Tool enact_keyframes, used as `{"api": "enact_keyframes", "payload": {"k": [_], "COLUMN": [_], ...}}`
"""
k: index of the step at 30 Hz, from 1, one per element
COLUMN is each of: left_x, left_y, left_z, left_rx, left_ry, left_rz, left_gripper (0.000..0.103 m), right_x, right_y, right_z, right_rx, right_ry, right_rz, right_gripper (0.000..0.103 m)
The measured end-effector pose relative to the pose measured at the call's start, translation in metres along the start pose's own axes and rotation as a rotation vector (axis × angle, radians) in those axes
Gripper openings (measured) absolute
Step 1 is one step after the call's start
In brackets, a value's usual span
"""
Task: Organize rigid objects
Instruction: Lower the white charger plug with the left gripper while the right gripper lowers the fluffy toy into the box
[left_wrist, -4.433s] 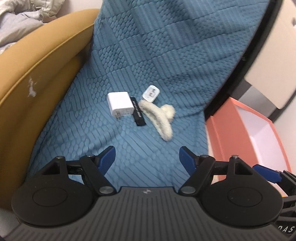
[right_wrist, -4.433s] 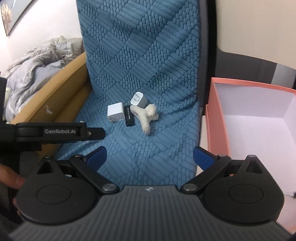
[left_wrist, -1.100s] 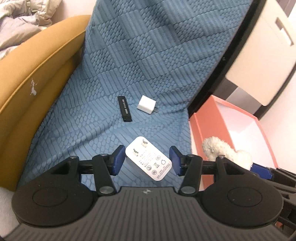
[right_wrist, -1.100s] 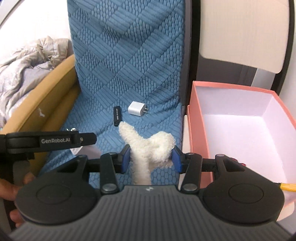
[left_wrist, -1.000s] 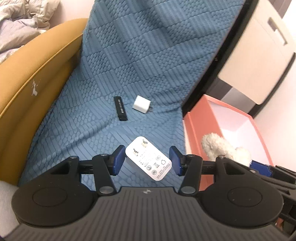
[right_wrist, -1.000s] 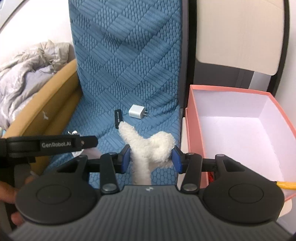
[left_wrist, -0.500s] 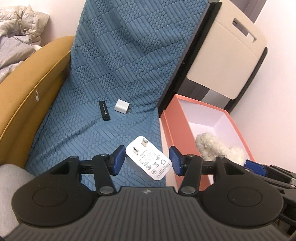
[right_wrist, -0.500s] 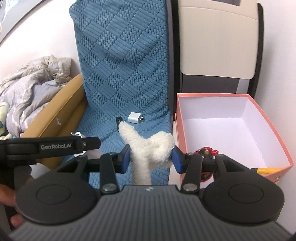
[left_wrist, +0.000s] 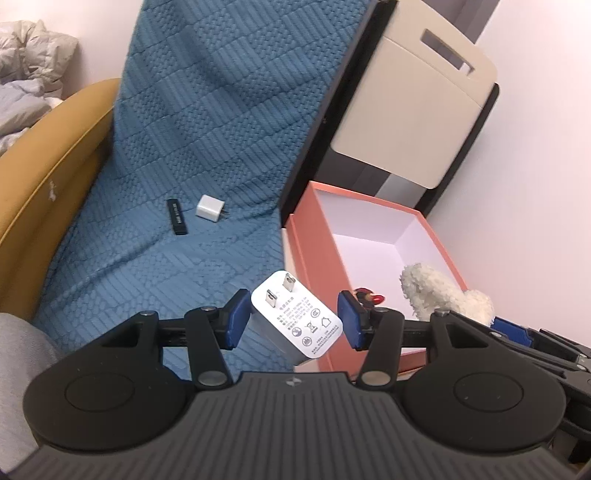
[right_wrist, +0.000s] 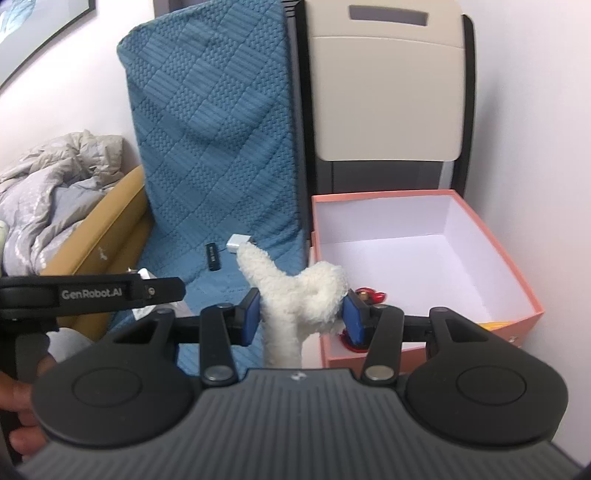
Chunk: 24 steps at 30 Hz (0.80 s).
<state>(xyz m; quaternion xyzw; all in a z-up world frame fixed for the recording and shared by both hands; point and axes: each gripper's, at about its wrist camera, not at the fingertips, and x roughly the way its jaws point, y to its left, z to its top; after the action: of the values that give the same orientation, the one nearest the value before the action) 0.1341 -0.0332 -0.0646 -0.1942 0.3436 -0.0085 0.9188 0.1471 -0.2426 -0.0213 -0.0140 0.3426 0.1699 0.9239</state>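
Left wrist view. Left hand-held gripper (left_wrist: 295, 319) clamped across the flat sides of a white rectangular plastic wall charger (left_wrist: 297, 319), prong face turned up and forward, printed label legible. Held skewed between the blue pads, probably because picked up just as it lay. Carried clear of the blue quilted textured mat (left_wrist: 192, 155), near the corner of the open coral-pink cardboard box with white lining (left_wrist: 308, 236), likely the collecting place. Left behind on the mat, just beside each other: a slim black rectangular stick (left_wrist: 176, 216) and a small white cube-shaped plug adapter (left_wrist: 210, 208). Inside the box near its front wall, a small red object (left_wrist: 367, 295), too hidden to identify. At far right, a fluffy cream-white plush hair claw (left_wrist: 439, 291) over the box.

Right wrist view. Right hand-held gripper (right_wrist: 301, 314) closed on the plush hair claw (right_wrist: 295, 295), pads squeezing its forked upper part, stem hanging toward the camera. Held near the box's (right_wrist: 517, 273) left front corner, above its rim, seemingly for a drop inside. Box interior mostly bare, so room for both loads. Left hand-held gripper's black arm (right_wrist: 92, 291) visible at left, a hand (right_wrist: 18, 406) on its handle. Black stick (right_wrist: 213, 256) and cube adapter (right_wrist: 236, 242) on the mat (right_wrist: 207, 129), apparently awaiting a later trip.
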Motion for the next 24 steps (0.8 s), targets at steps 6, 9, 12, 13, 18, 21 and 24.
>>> {"api": "enact_keyframes", "payload": {"k": [6,9,12,13,18,21,24], "left_x": [0.004,0.008,0.013,0.015,0.028,0.039,0.051], "left_y": [-0.027,-0.042,-0.055,-0.059,-0.079,-0.09,-0.098], "left_z": [-0.001,-0.001,-0.001,0.0,-0.003,-0.004,-0.003], "left_rx": [0.026,0.034,0.044,0.047,0.055,0.064,0.063], "left_ry": [0.007,0.009,0.011,0.013,0.025,0.032,0.047], "left_rz": [-0.03,-0.046,-0.057,-0.06,-0.076,-0.078,-0.081], "left_gripper": [0.058,0.058,0.058,0.058,0.058,0.058,0.057], "right_x": [-0.011,-0.014,-0.017,-0.018,-0.021,-0.02,-0.016], "right_y": [-0.023,-0.035,-0.047,-0.05,-0.072,-0.087,-0.102], "right_z": [-0.001,-0.002,-0.003,-0.004,-0.006,-0.007,-0.009], "right_rx": [0.025,0.032,0.042,0.044,0.06,0.074,0.089], "right_ry": [-0.008,-0.008,-0.006,-0.008,-0.013,-0.011,-0.002], "right_rz": [-0.027,-0.036,-0.045,-0.048,-0.065,-0.072,-0.085], "right_gripper": [0.05,0.05,0.05,0.05,0.05,0.05,0.05]}}
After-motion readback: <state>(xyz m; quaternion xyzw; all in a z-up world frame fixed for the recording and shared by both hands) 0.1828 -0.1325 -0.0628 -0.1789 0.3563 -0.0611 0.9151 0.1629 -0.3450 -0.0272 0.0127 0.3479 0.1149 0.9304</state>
